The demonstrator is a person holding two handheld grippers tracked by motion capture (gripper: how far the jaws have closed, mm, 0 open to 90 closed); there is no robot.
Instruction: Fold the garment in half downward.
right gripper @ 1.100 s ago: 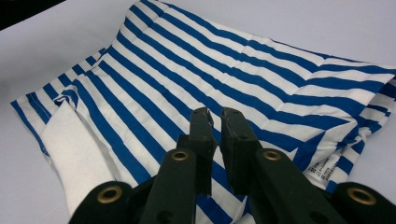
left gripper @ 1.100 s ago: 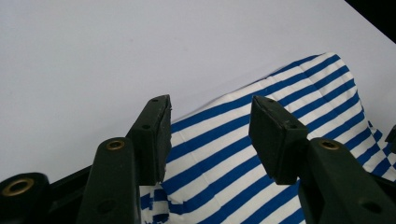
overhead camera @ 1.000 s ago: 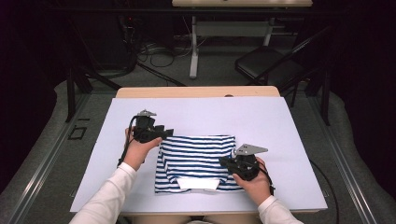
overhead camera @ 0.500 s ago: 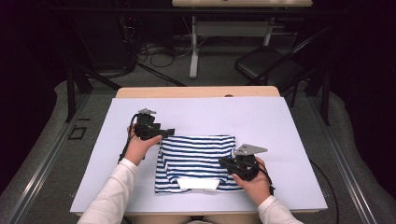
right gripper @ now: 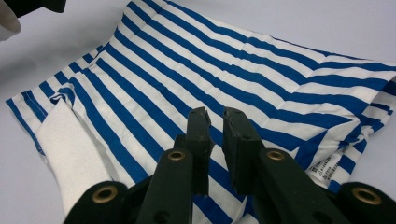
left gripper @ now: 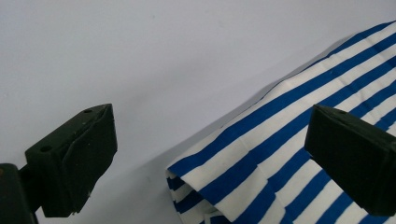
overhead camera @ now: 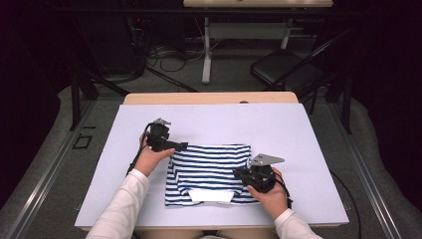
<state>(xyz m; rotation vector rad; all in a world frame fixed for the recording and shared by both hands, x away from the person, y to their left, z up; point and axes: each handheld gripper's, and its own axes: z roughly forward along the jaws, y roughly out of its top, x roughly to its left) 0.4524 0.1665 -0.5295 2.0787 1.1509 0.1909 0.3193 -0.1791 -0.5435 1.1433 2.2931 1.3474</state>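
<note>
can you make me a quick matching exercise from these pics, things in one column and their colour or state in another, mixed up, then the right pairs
Things:
1. left gripper
2. right gripper
3. folded cloth
4. table cover

Colour or state:
a. plain pale lilac
b. jaws nearly together, nothing between them
c. blue and white stripes
d. jaws wide apart at a corner of the cloth, pads not pressing on it

Pairs: 1-d, 2-b, 3-c, 4-a
</note>
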